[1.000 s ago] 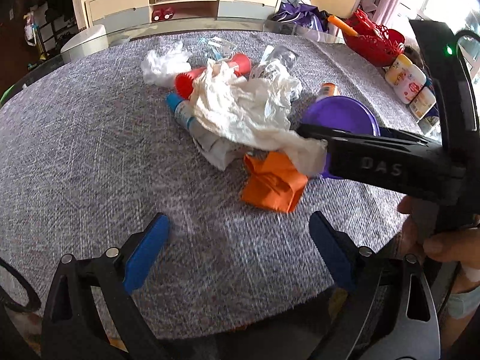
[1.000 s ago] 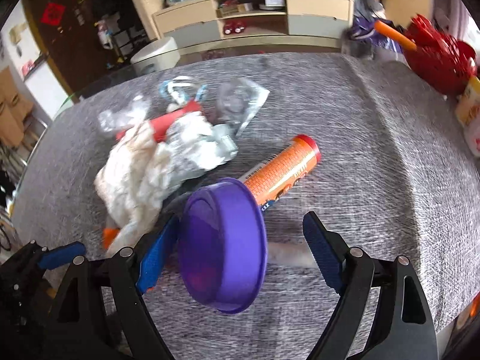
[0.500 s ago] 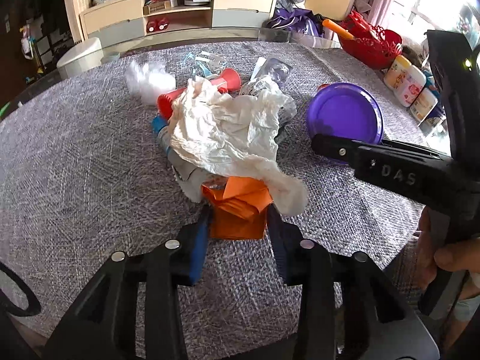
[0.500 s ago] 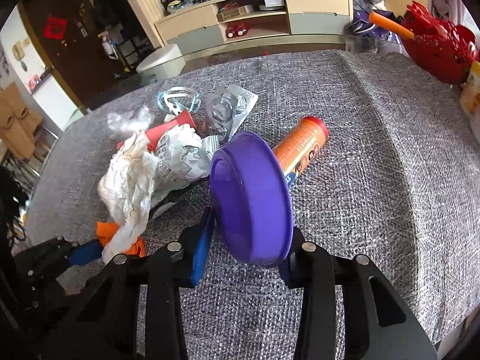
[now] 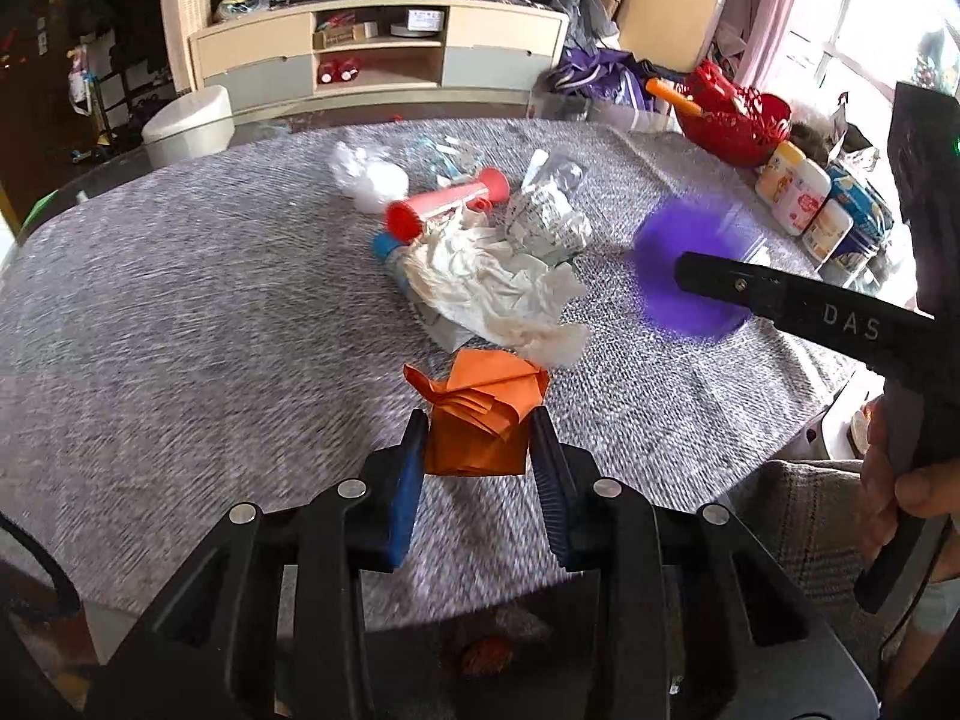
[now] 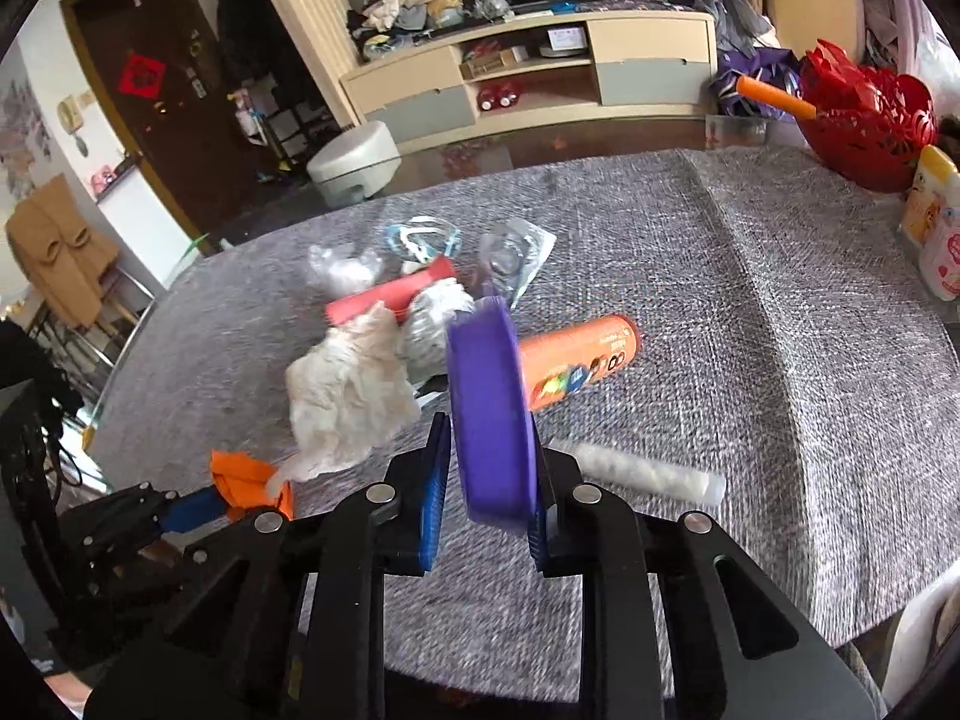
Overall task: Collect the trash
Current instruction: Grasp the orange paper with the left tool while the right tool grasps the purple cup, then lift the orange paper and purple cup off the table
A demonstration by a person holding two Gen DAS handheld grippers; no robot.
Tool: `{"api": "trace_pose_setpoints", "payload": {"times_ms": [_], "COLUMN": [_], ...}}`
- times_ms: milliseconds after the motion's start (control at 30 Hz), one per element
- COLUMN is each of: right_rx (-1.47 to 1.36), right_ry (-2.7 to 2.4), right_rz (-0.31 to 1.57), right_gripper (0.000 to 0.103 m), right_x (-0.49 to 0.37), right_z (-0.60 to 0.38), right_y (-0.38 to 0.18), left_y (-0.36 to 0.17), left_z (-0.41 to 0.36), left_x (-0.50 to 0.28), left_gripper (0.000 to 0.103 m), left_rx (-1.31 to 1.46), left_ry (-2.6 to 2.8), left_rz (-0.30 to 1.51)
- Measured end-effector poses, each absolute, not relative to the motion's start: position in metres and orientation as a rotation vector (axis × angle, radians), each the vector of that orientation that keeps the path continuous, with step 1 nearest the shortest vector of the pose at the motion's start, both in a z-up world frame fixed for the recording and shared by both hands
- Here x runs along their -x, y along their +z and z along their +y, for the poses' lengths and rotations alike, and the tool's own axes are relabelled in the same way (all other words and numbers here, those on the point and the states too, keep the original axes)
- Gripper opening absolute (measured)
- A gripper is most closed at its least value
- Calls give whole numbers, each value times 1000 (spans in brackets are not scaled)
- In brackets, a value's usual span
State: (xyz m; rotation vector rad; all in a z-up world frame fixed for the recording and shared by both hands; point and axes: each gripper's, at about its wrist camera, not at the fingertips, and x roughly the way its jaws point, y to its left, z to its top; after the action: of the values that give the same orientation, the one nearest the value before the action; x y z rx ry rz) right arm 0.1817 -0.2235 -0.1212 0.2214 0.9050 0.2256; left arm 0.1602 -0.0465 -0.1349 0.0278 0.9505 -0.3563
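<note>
My left gripper (image 5: 478,447) is shut on a crumpled orange paper (image 5: 480,414), held just above the grey table near its front edge. It also shows in the right wrist view (image 6: 249,480). My right gripper (image 6: 487,483) is shut on a purple round lid (image 6: 489,408), held on edge above the table; the lid shows blurred in the left wrist view (image 5: 690,270). A pile of trash lies mid-table: white crumpled tissue (image 5: 498,288), a red tube (image 5: 447,204), a crushed clear bottle (image 5: 546,213), an orange tube (image 6: 576,366).
A clear plastic tube (image 6: 648,474) lies right of my right gripper. A white plastic wad (image 5: 366,174) lies at the back. A red basket (image 5: 738,117) and small white bottles (image 5: 798,192) stand at the table's right edge. A cabinet (image 5: 384,60) is beyond.
My left gripper closed on the orange paper and lifted it back from the pile. My right gripper closed on the purple lid and raised it, tilting it on edge.
</note>
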Motion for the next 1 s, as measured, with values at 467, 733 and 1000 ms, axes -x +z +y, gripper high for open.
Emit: {"api": "trace_pose_setpoints", "payload": {"times_ms": [467,733,1000], "right_rx": [-181,-229,-297], "right_ry": [206,208,235], "right_rz": [914,949,1000], "right_gripper": [15,50,52], "right_x": [-161,-169,-191], "right_z": [-215,-221,-218], "right_y": [-124,-145,-176], "left_y": [-98,-105,-118], "left_z": [-24,-19,-15], "left_x": [-102,-110,-129], "left_gripper": [33,33,33], "left_rx": [-7,14,21], "left_ry": [-353,-346,-331], "left_rz": [874,885,909]}}
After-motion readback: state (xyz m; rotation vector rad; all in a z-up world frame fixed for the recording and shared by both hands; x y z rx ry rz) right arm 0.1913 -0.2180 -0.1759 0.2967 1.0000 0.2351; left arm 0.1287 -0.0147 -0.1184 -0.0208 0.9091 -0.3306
